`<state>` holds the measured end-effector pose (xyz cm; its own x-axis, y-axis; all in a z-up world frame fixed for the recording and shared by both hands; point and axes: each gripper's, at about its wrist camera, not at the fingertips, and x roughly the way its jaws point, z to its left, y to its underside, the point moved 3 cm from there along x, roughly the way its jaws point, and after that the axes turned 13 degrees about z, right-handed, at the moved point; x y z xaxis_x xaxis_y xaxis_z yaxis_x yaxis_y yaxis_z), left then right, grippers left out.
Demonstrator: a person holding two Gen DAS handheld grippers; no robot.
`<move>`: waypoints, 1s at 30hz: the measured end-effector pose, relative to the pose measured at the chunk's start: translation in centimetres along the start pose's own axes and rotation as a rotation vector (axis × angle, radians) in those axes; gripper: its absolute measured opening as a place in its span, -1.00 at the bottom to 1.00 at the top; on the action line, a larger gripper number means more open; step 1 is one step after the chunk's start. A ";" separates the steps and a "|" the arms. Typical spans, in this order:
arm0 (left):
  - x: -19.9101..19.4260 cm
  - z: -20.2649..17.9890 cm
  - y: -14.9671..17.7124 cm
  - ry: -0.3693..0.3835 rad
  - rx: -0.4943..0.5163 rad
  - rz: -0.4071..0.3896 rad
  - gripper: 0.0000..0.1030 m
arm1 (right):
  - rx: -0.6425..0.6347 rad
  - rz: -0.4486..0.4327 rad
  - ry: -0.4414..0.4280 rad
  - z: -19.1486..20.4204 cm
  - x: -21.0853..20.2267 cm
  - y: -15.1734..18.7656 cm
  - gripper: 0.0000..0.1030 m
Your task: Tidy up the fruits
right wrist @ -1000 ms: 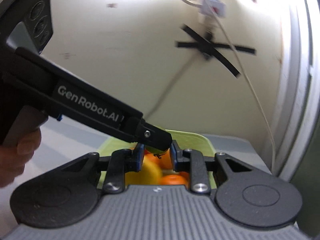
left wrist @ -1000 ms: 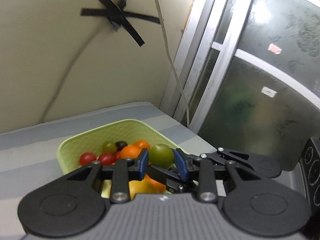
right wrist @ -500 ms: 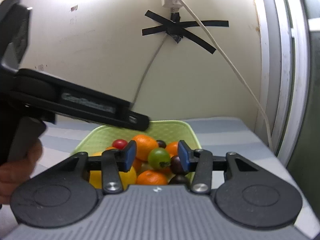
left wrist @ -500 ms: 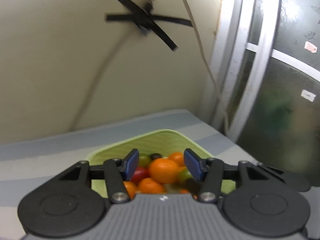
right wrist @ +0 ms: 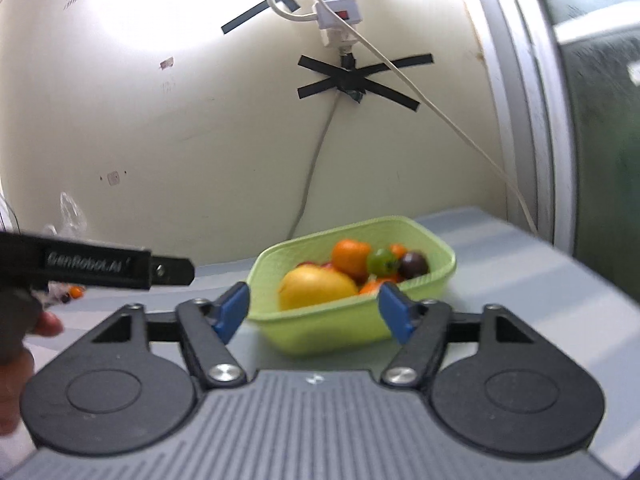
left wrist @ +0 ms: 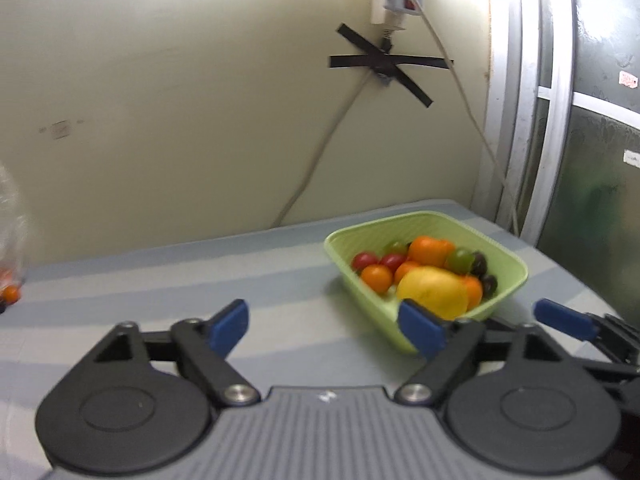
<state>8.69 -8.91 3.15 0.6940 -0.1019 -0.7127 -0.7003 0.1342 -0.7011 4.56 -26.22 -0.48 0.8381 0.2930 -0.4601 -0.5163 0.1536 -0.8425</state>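
- We see the left gripper (left wrist: 324, 326) with its 2 blue-tipped fingers spread wide apart and nothing between them; it hovers over the grey striped tabletop (left wrist: 160, 300).
- Our right gripper (right wrist: 314, 312) is also wide open and holds nothing; in its own view the near wall of the green basket (right wrist: 340, 322) shows in the gap between its fingers.
- From the left wrist view, the basket (left wrist: 508, 256) stands on the table to the right of the left gripper, near the window frame (left wrist: 556, 120).
- In the basket we make out a large yellow fruit (left wrist: 434, 292) at the near side, an orange (left wrist: 430, 250) behind it, 2 red cherry tomatoes (left wrist: 378, 261), a small orange tomato (left wrist: 376, 278), a green tomato (left wrist: 460, 260) and 2 dark ones (left wrist: 482, 272).
- The right wrist view shows the same pile: yellow fruit (right wrist: 316, 288), orange (right wrist: 352, 258), green tomato (right wrist: 382, 262) and a dark tomato (right wrist: 414, 264), all slightly blurred.
- At the far left edge of the table, well apart from the basket, we see a clear plastic bag (left wrist: 12, 216) with a small orange fruit (left wrist: 10, 293) at its foot.
- Black tape (right wrist: 360, 78) forms a cross on the cream wall, holding a cable below a white power strip (right wrist: 334, 4).
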 end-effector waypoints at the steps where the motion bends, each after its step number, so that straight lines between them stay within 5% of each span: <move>1: -0.5 0.2 0.6 -0.014 -0.002 -0.004 0.86 | 0.023 0.005 -0.009 0.2 -0.3 0.3 0.61; 3: -1.5 0.7 1.8 -0.025 -0.013 -0.017 1.00 | 0.073 0.015 -0.026 0.5 -0.9 0.7 0.70; 11: -4.0 1.8 5.5 -0.051 -0.059 -0.008 1.00 | 0.211 0.027 -0.063 1.3 -4.4 2.4 0.89; 30: -4.3 1.1 11.4 -0.152 -0.045 0.049 1.00 | 0.245 0.065 -0.038 3.2 -6.2 5.8 1.00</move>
<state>-2.09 -5.85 -1.69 0.6740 0.0546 -0.7367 -0.7381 0.0908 -0.6685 -4.20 -24.17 -1.64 0.7973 0.3438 -0.4962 -0.5996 0.3566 -0.7164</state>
